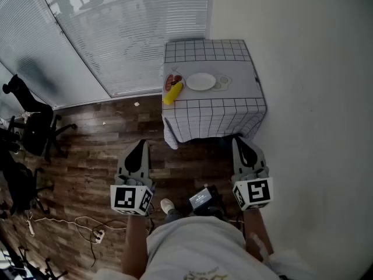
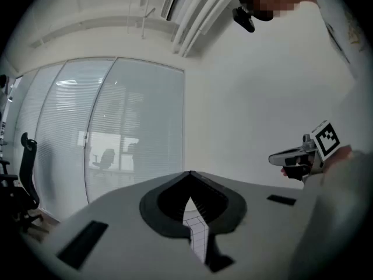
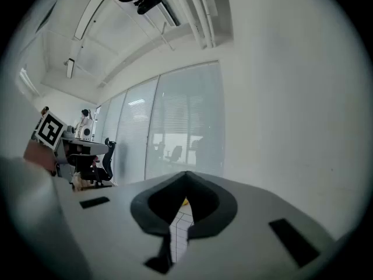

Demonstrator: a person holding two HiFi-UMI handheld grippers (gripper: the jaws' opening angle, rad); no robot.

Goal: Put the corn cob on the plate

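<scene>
A yellow corn cob (image 1: 173, 93) lies near the left edge of a small table with a grid-pattern cloth (image 1: 213, 116), just left of a white plate (image 1: 201, 81). Both grippers are held level over the wooden floor, well short of the table. My left gripper (image 1: 137, 151) is shut with nothing in it. My right gripper (image 1: 242, 145) is shut and empty too, its tip just before the cloth's front hem. In the right gripper view a sliver of the yellow corn cob (image 3: 185, 202) and the grid cloth (image 3: 179, 233) show through the jaw notch. The left gripper view shows only the grid cloth (image 2: 197, 229).
A red-and-white dish or packet (image 1: 172, 80) lies beside the corn. A white wall (image 1: 315, 98) runs along the right, glass panels with blinds (image 1: 128, 34) behind the table. Office chairs (image 1: 32, 127) and floor cables (image 1: 76, 223) stand at the left.
</scene>
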